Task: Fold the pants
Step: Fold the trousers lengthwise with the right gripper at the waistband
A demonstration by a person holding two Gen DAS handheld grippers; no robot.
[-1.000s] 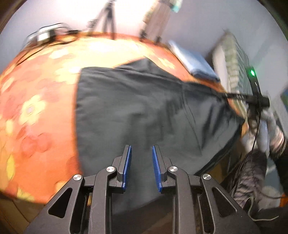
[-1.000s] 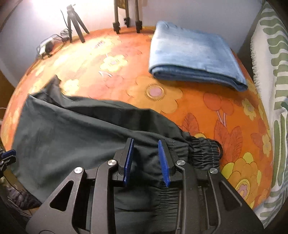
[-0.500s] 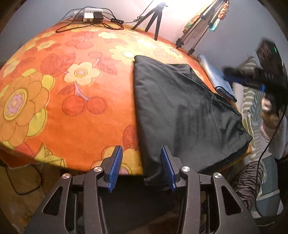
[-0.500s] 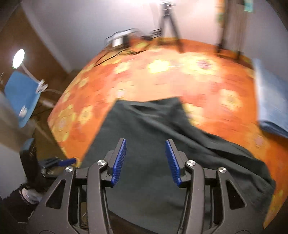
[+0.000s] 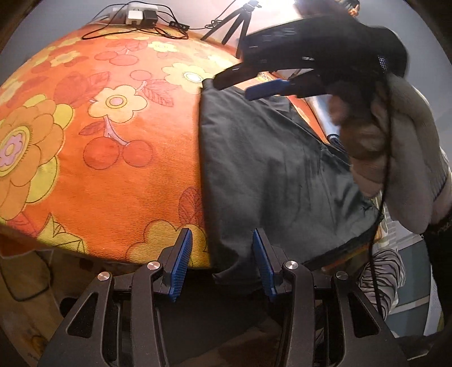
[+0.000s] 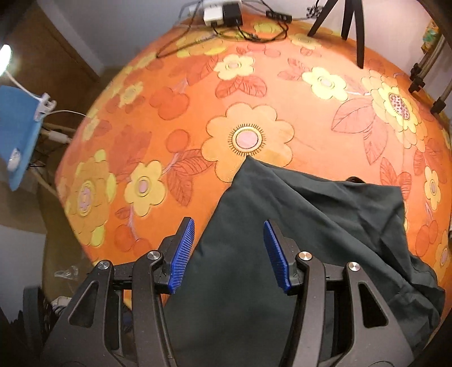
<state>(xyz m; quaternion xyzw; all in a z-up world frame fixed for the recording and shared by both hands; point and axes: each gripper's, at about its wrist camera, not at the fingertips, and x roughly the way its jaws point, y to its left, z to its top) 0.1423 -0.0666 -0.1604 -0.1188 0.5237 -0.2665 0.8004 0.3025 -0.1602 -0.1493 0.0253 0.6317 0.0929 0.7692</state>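
Note:
Dark grey pants [image 5: 262,169] lie folded on the orange flowered tablecloth [image 5: 113,141], with one corner hanging over the near table edge. My left gripper [image 5: 223,262] is open, its blue pads on either side of that hanging corner. My right gripper [image 6: 228,254] is open and hovers over the pants [image 6: 282,240] near their left edge. In the left wrist view the right gripper [image 5: 254,82] shows above the far end of the pants, held by a gloved hand.
A power strip with cables [image 6: 223,14] and tripod legs [image 6: 350,25] stand at the far table edge. A blue chair [image 6: 17,132] stands left of the table. Folded blue fabric [image 5: 333,132] lies beyond the pants.
Both grippers have opened wider. The left one has drawn back to the pants' near corner at the table edge. The right one has swung left over the pants' far end.

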